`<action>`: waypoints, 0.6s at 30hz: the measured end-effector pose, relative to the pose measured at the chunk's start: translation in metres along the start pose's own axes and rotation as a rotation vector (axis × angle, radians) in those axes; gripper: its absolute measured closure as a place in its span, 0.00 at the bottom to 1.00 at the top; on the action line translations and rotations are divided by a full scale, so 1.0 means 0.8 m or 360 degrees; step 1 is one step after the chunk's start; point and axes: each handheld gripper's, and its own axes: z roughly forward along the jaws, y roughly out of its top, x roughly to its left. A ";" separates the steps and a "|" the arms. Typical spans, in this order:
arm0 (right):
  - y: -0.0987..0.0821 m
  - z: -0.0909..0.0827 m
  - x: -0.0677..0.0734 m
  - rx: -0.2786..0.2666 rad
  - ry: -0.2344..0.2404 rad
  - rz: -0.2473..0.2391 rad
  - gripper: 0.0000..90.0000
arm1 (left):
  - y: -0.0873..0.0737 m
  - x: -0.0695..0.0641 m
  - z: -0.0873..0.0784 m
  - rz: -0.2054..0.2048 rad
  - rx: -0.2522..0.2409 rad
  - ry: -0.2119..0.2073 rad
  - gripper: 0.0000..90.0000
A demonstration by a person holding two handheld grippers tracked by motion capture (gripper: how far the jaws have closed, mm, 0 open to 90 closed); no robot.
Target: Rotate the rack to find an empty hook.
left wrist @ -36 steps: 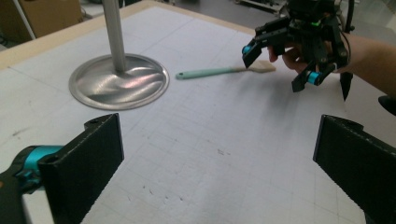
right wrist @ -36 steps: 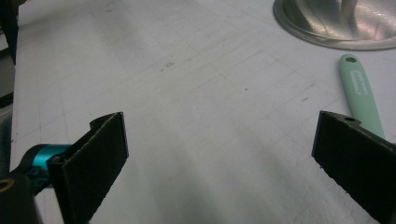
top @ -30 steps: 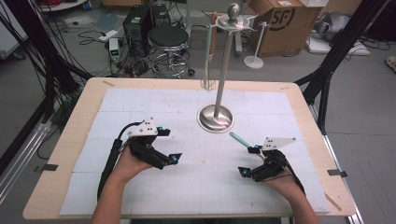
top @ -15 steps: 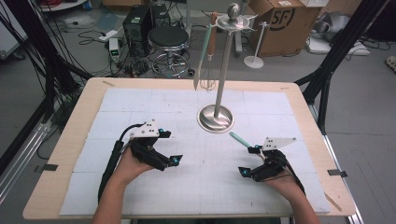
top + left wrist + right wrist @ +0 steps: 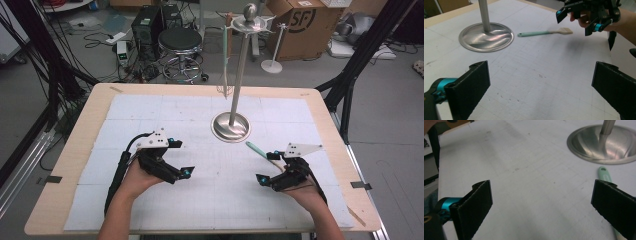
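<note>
A steel stand [image 5: 231, 126] with a round base and a tall pole rises at the middle back of the white mat. From its top hangs a teal-handled whisk [image 5: 226, 55]. A teal-handled brush [image 5: 257, 149] lies flat on the mat right of the base and also shows in the left gripper view [image 5: 544, 32]. My left gripper [image 5: 182, 158] rests front left, open and empty [image 5: 539, 92]. My right gripper [image 5: 266, 167] is open and empty [image 5: 541, 207], just in front of the brush, whose handle [image 5: 605, 173] lies beside the right-hand jaw. The base [image 5: 604, 145] is beyond.
The white gridded mat [image 5: 150, 110] covers a wooden table [image 5: 75, 150]. On the floor behind the table stand a stool [image 5: 181, 42], a computer case [image 5: 146, 25] and a cardboard box [image 5: 300, 25]. Black frame legs [image 5: 350, 75] flank the table.
The hanging whisk swung left and came back to hang nearly straight. Both grippers and the brush have stayed where they were.
</note>
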 end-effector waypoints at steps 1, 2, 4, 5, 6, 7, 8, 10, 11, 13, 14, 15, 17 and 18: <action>0.004 -0.001 0.001 -0.0006 0.0000 -0.0010 0.03 | 0.000 0.000 0.000 0.0004 -0.0002 0.0001 0.02; 0.009 -0.002 0.002 -0.0002 -0.0001 -0.0018 0.03 | 0.000 0.000 0.000 0.0004 -0.0004 0.0000 0.03; 0.019 -0.004 0.003 0.0006 0.0008 -0.0040 0.05 | 0.001 0.000 -0.001 0.0004 -0.0006 0.0005 0.03; 0.026 -0.005 0.003 0.0005 0.0016 -0.0047 0.05 | 0.001 0.000 -0.001 0.0000 -0.0009 0.0004 0.02; 0.032 -0.007 0.004 -0.0002 0.0021 -0.0058 0.05 | 0.001 -0.001 -0.002 0.0000 -0.0006 0.0001 0.03; 0.039 -0.009 0.004 -0.0006 0.0025 -0.0068 0.05 | 0.001 -0.001 -0.002 0.0002 -0.0006 0.0000 0.02; 0.046 -0.011 0.005 -0.0007 0.0026 -0.0078 0.05 | 0.001 -0.001 -0.003 0.0000 -0.0012 -0.0003 0.03; 0.059 -0.013 0.005 -0.0022 0.0031 -0.0093 0.06 | 0.001 -0.002 -0.004 -0.0005 -0.0022 -0.0003 0.03; 0.064 -0.014 0.005 -0.0031 0.0038 -0.0092 0.06 | 0.001 -0.001 -0.004 -0.0004 -0.0021 -0.0005 0.03; 0.077 -0.015 0.004 -0.0044 0.0050 -0.0098 0.07 | 0.001 -0.001 -0.005 0.0002 -0.0014 0.0000 0.03; 0.083 -0.016 0.003 -0.0047 0.0056 -0.0098 0.07 | 0.001 -0.001 -0.005 0.0000 -0.0017 -0.0003 0.02; 0.089 -0.016 0.002 -0.0057 0.0062 -0.0100 0.07 | 0.000 0.000 -0.005 0.0000 -0.0018 -0.0003 0.03; 0.097 -0.016 0.001 -0.0065 0.0069 -0.0099 0.10 | 0.000 0.000 -0.005 -0.0005 -0.0016 -0.0007 0.02; 0.102 -0.017 0.000 -0.0066 0.0077 -0.0106 0.14 | 0.000 0.000 -0.005 -0.0007 -0.0016 -0.0010 0.02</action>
